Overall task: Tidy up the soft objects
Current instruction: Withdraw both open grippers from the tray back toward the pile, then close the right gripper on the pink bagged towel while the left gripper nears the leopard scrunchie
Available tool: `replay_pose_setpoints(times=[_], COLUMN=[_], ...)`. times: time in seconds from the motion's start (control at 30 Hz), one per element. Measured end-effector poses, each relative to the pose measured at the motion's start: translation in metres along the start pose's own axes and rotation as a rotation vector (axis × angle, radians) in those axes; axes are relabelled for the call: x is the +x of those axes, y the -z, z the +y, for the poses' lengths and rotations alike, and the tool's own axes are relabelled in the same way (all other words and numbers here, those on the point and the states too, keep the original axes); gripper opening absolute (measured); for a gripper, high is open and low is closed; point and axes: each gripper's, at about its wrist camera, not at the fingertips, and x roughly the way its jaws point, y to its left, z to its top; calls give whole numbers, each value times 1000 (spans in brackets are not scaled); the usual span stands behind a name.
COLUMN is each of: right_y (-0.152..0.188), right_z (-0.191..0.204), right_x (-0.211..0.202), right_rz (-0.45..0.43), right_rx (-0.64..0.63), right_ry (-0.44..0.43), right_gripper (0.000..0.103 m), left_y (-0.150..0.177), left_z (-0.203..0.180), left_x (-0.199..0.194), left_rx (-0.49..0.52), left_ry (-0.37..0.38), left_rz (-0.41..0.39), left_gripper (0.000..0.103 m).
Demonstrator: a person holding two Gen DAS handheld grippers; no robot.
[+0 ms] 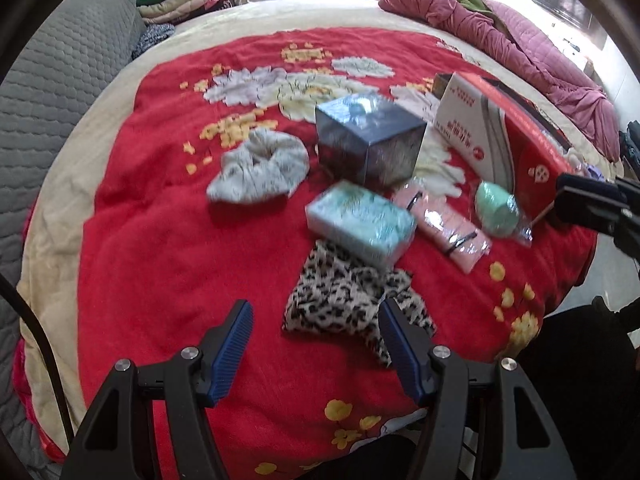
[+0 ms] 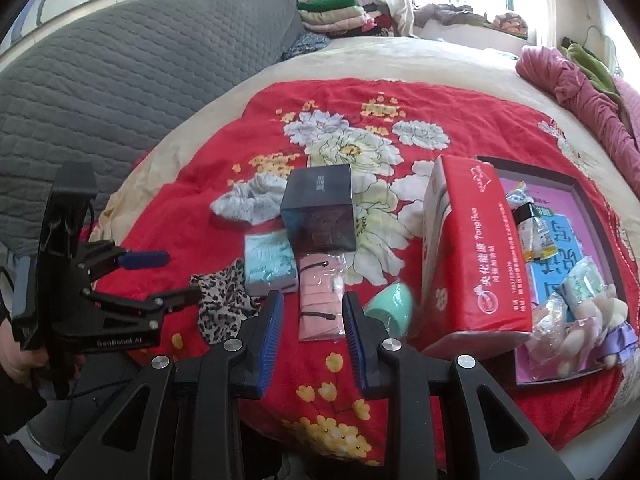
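Left wrist view: left gripper is angling steeply down, fingers spread, empty, leopard-print cloth lying at 12 o'clock; right gripper is tilting down, fingers narrowly parted, gripping nothing.

Left gripper fingers apart above leopard-print cloth, red blanket

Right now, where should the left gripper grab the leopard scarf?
Take the leopard scarf at its bunched-up middle, coming from above with the open left gripper. It lies crumpled flat on the red blanket; its far edge is tucked under the tissue pack, so avoid that end.
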Motion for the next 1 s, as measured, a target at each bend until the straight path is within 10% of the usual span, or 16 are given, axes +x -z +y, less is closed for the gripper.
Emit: replay_pose_setpoints(times=[1.0], right_y=[7], right_z=[7], right_x=[51], right_rz=[102], right_rx=[-32], right_ry=[-46], right_gripper=[31], left_y=[8], left_z=[-19], left_x=[38], left_rx=[32], left_ry=[93], left_rz=[70], left_gripper=[87])
